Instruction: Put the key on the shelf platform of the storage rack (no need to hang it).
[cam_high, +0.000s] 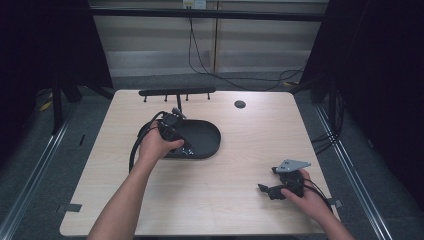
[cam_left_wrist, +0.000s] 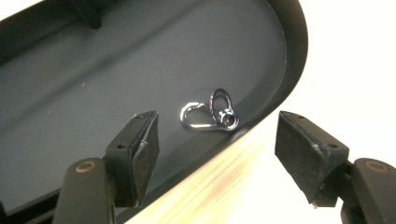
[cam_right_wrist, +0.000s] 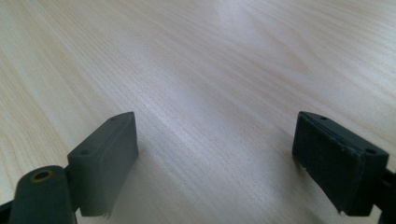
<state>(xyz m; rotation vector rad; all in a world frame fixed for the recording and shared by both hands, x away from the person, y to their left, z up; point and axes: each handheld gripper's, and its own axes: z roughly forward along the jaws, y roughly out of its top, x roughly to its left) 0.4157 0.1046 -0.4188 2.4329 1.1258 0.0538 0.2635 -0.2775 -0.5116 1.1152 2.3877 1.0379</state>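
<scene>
— Carabiner clip (cam_left_wrist: 208, 115), silvery, lies inside the black oval tray (cam_left_wrist: 70, 93), close against the tray's near rim. A small ring is linked to it; how the two join is hard to make out.

— And from above?

— In the high view the clip is only a glint at the tray's (cam_high: 210, 131) near edge, partly hidden by the left hand (cam_high: 155, 145). The left claw (cam_left_wrist: 215, 140) hangs over that rim, jaws spread wide: one above the tray floor, the other over the table (cam_left_wrist: 327, 70), the clip between and beyond them, untouched.

— Anything else near the tray?

— A black bar with short pegs (cam_high: 176, 92) lies behind the tray, a dark round hole (cam_high: 240, 104) off to its right. The right claw (cam_right_wrist: 215, 158) sits well apart from the tray, toward the table's (cam_high: 240, 165) near right corner, jaws spread over bare wood, holding nothing. The right hand (cam_high: 307, 195) grips it.
</scene>
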